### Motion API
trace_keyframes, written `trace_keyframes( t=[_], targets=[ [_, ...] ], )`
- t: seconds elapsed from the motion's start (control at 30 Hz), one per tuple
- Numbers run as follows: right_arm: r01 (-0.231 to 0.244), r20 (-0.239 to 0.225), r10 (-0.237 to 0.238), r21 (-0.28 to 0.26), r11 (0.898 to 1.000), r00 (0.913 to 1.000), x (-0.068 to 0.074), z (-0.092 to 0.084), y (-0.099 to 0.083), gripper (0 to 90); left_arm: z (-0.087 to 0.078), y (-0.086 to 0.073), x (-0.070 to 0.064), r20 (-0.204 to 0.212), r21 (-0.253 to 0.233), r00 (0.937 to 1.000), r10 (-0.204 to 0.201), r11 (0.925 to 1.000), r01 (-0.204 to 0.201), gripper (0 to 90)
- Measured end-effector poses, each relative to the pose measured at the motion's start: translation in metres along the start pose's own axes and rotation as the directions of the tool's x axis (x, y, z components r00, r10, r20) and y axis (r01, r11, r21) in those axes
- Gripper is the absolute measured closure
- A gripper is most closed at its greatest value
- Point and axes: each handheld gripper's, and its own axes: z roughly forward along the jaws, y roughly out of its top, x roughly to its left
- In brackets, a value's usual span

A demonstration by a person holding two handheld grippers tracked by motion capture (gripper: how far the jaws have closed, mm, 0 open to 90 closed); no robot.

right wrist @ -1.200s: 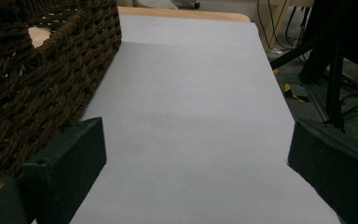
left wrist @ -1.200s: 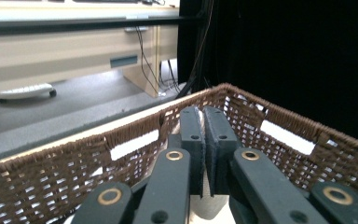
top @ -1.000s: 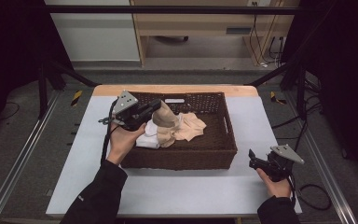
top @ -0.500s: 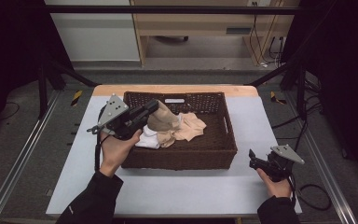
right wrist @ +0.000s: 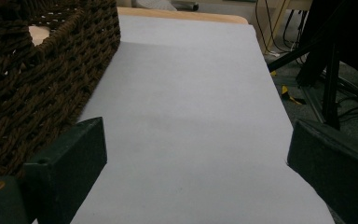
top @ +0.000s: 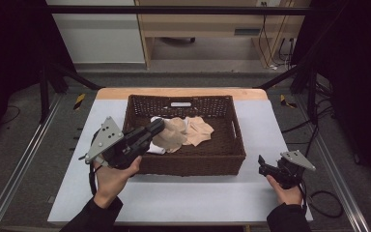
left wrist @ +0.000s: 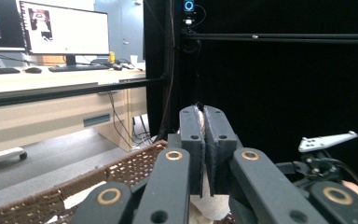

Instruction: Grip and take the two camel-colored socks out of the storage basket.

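Brown wicker basket (top: 193, 162) sits mid-table on the white table (top: 174, 198), long side facing the person. Inside it lies a heap of cloths: a tan cloth (top: 197, 131) spread toward the middle and a white cloth (top: 155, 149) at the left end.

Left gripper (top: 157, 126) is raised over the basket's left end, tilted, tips pointing in toward the heap. Its jaws are pressed together on a piece of tan cloth (top: 171, 137) that hangs from the tips above the heap. In the left gripper view the two jaws stand nearly flush, with a sliver of pale fabric (left wrist: 210, 203) showing between and below them, and the basket rim (left wrist: 135, 163) just under.

Right gripper (top: 262, 166) rests low at the table's right front corner, well apart from the basket's right end, held by the right hand (top: 285, 192). Its jaws are spread wide with nothing between them; the right gripper view shows bare table between the two and the basket wall (right wrist: 37, 88) at left.
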Motion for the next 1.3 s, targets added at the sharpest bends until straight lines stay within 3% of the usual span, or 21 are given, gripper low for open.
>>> trace_keyframes(
  t=[0.4, 0.57, 0.63, 0.7, 0.73, 0.87, 0.9, 0.93, 1.03, 1.1, 1.13, 1.17, 1.27, 1.3],
  targets=[
    [-0.003, 0.007, 0.003, -0.005, 1.000, 1.0000, -0.002, -0.002, 0.000, 5.0, -0.032, -0.008, -0.024, 0.058, 0.013, 0.9979, 0.027, 0.9995, -0.028, 86.5],
    [-0.009, 0.007, 0.009, -0.010, 1.000, 0.9999, -0.003, -0.004, -0.001, 5.0, -0.043, -0.024, -0.032, 0.072, 0.049, 0.9973, 0.014, 0.9986, -0.018, 86.5],
    [-0.010, 0.007, 0.010, -0.009, 1.000, 0.9999, -0.003, -0.004, -0.001, 5.0, -0.047, -0.042, -0.034, 0.079, 0.089, 0.9968, -0.004, 0.9960, -0.003, 86.5],
    [-0.010, 0.007, 0.010, -0.009, 1.000, 0.9999, -0.003, -0.004, -0.001, 5.0, -0.048, -0.047, -0.034, 0.078, 0.100, 0.9969, -0.011, 0.9950, 0.003, 86.5],
    [-0.011, 0.005, 0.011, -0.009, 1.000, 0.9999, -0.003, -0.004, -0.001, 5.1, -0.050, -0.064, -0.034, 0.077, 0.147, 0.9966, -0.029, 0.9890, 0.018, 86.5],
    [-0.002, 0.004, 0.002, -0.005, 1.000, 1.0000, -0.003, -0.004, -0.001, 5.1, -0.049, -0.091, -0.030, 0.057, 0.220, 0.9962, -0.066, 0.9741, 0.052, 86.5],
    [-0.002, 0.004, 0.002, -0.005, 1.000, 1.0000, -0.003, -0.004, -0.001, 5.1, -0.049, -0.091, -0.030, 0.057, 0.220, 0.9962, -0.066, 0.9741, 0.052, 86.5],
    [-0.003, 0.004, 0.003, -0.007, 1.000, 1.0000, -0.003, -0.004, -0.001, 5.1, -0.045, -0.106, -0.028, 0.044, 0.265, 0.9960, -0.077, 0.9622, 0.063, 86.5],
    [0.003, -0.002, -0.003, 0.002, 1.000, 1.0000, -0.002, -0.003, -0.002, 5.1, -0.041, -0.123, -0.026, 0.030, 0.330, 0.9950, -0.095, 0.9406, 0.080, 86.5],
    [0.004, -0.007, -0.004, 0.006, 1.000, 1.0000, -0.001, -0.003, -0.002, 5.1, -0.036, -0.138, -0.024, 0.012, 0.379, 0.9947, -0.102, 0.9209, 0.090, 86.4],
    [0.004, -0.009, -0.004, 0.006, 1.000, 1.0000, -0.001, -0.003, -0.002, 5.1, -0.036, -0.138, -0.024, 0.012, 0.379, 0.9947, -0.102, 0.9209, 0.090, 86.4],
    [0.004, -0.010, -0.004, 0.009, 1.000, 0.9999, 0.000, -0.003, -0.003, 5.0, -0.032, -0.148, -0.021, -0.005, 0.417, 0.9946, -0.104, 0.9037, 0.096, 86.4],
    [0.014, -0.014, -0.014, 0.015, 1.000, 0.9998, -0.001, -0.002, -0.003, 4.9, -0.025, -0.164, -0.018, -0.044, 0.468, 0.9950, -0.089, 0.8783, 0.100, 86.3],
    [0.011, -0.014, -0.010, 0.018, 1.000, 0.9998, 0.000, -0.001, -0.003, 4.9, -0.025, -0.164, -0.018, -0.044, 0.468, 0.9950, -0.089, 0.8783, 0.100, 86.3]
  ],
)
